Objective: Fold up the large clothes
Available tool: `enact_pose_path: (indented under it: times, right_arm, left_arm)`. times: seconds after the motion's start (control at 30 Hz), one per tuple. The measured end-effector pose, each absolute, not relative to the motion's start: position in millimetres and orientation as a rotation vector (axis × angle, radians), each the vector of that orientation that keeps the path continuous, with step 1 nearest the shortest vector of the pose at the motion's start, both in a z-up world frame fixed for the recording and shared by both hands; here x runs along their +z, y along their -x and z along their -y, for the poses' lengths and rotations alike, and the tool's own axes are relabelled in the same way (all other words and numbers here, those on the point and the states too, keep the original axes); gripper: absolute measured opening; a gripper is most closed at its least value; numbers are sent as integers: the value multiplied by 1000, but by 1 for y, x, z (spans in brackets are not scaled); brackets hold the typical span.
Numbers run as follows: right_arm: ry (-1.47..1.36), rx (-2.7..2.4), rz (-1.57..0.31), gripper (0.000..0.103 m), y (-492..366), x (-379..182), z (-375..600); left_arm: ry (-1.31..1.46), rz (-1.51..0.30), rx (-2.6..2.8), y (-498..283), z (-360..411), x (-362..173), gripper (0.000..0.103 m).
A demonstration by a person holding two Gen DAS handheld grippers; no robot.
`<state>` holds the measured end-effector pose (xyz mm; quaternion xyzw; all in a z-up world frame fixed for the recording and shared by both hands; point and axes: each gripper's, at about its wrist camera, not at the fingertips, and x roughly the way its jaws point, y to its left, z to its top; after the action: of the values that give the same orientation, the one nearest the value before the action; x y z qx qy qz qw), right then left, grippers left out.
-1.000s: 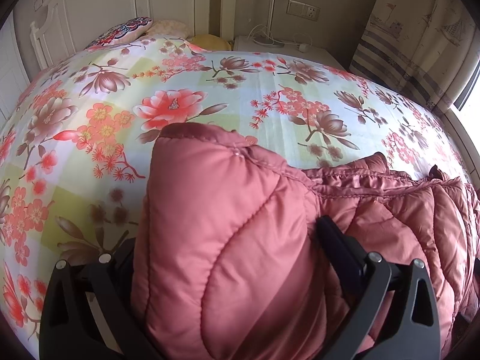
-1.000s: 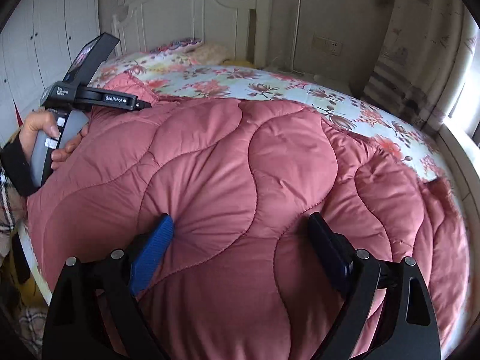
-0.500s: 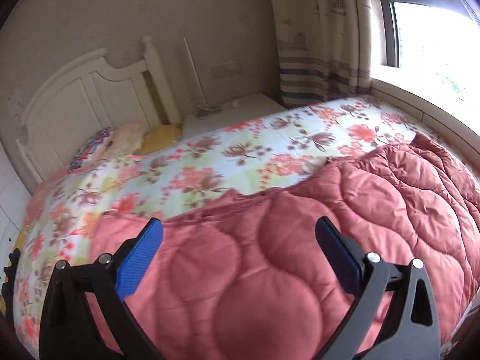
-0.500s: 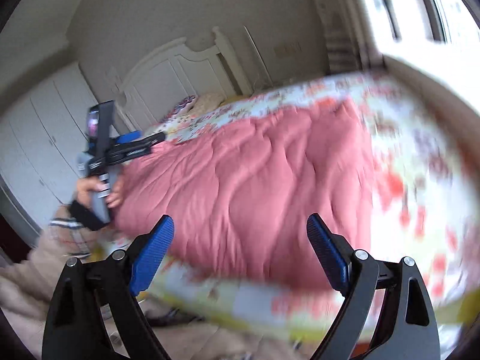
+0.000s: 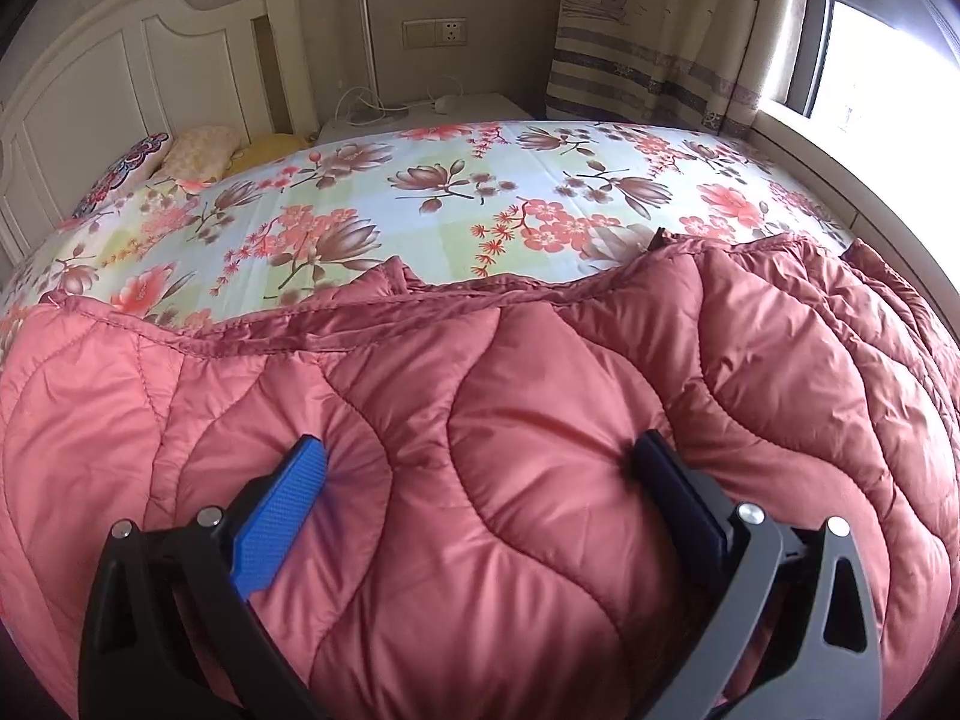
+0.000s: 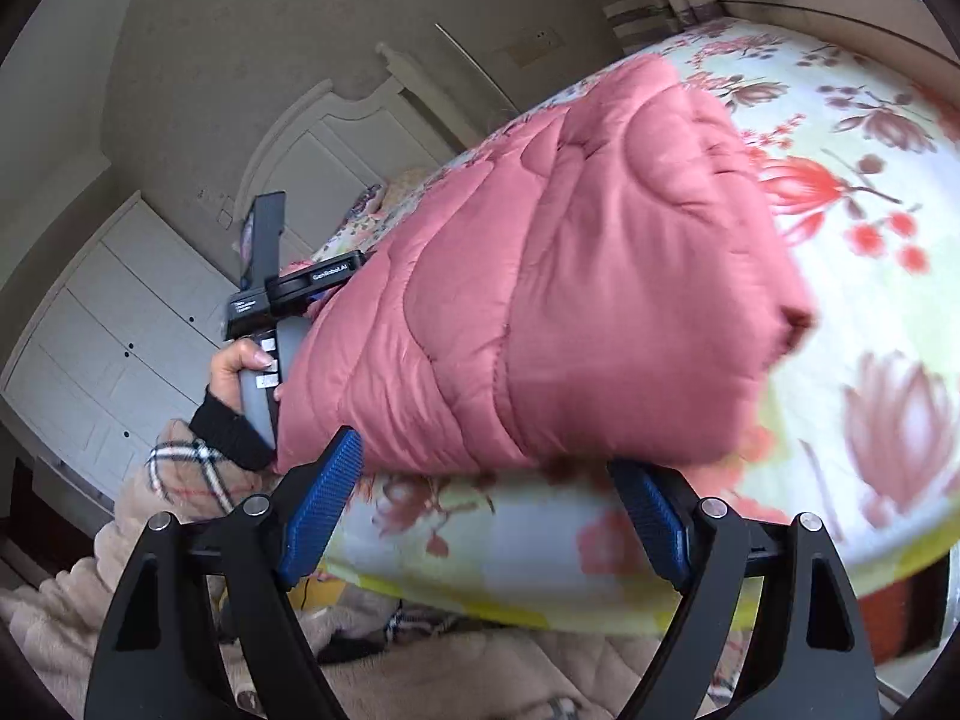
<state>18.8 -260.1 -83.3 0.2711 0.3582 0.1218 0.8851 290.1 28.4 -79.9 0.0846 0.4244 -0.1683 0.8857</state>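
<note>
The bed (image 5: 456, 192), in a floral sheet, carries the pink quilted coat (image 5: 516, 450), folded along its near edge. The left gripper (image 5: 480, 468) rests on the coat, jaws spread wide with padding bulging between them. The right gripper (image 6: 486, 480) hangs off the bed's edge just below the coat (image 6: 540, 276), jaws apart, holding nothing.

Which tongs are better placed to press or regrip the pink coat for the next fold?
Left, probably. The left tongs sit open right over the coat, fingers against its quilting. The right tongs are open too, but back off the bed edge, beyond the coat's end.
</note>
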Motion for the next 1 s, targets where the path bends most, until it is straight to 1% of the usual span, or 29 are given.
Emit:
enact_pose_path:
  times: [0.07,0.13,0.23,0.3,0.7,0.77,0.83,0.87,0.9,0.93,0.97,1.0]
  right_arm:
    - [-574,245,-764,84,-34,-81,246]
    - [-633,218,-776,88,-48,-82,247]
    - [-790,148,-773,89,-66,-83,255]
    - [-861,101,-738,90,-72,-82,260]
    - [-861,-1,-594,91,-83,-76,262]
    - [-864,10,-574,89,-82,-77,264]
    - [-886,40,-560,78,-81,-83,268]
    - [-909,60,-552,65,-80,-87,272]
    - [-931,80,-533,55,-78,-90,276]
    - [-934,92,-525,51,-76,-90,281]
    - [-932,106,-510,44,-72,-89,283]
    - [-923,122,-485,39,-67,-85,283]
  left_arm:
    - [-169,-882,-352,-290,-29,-81,101]
    - [-168,-877,-346,-289,-28,-80,101]
    - [-164,-870,-332,-286,-28,-80,101]
    - [-154,-870,-326,-287,-29,-80,101]
    - [-104,-875,-315,-291,-37,-80,101]
    - [-103,-874,-315,-291,-37,-80,101]
    - [-103,-873,-316,-291,-37,-80,101]
    - [-105,-873,-315,-291,-37,-80,101]
    - [-106,-873,-315,-291,-37,-80,101]
    - [-113,-872,-314,-290,-37,-80,101]
    - [-121,-873,-314,-289,-36,-80,101]
    - [-141,-875,-314,-287,-32,-78,101]
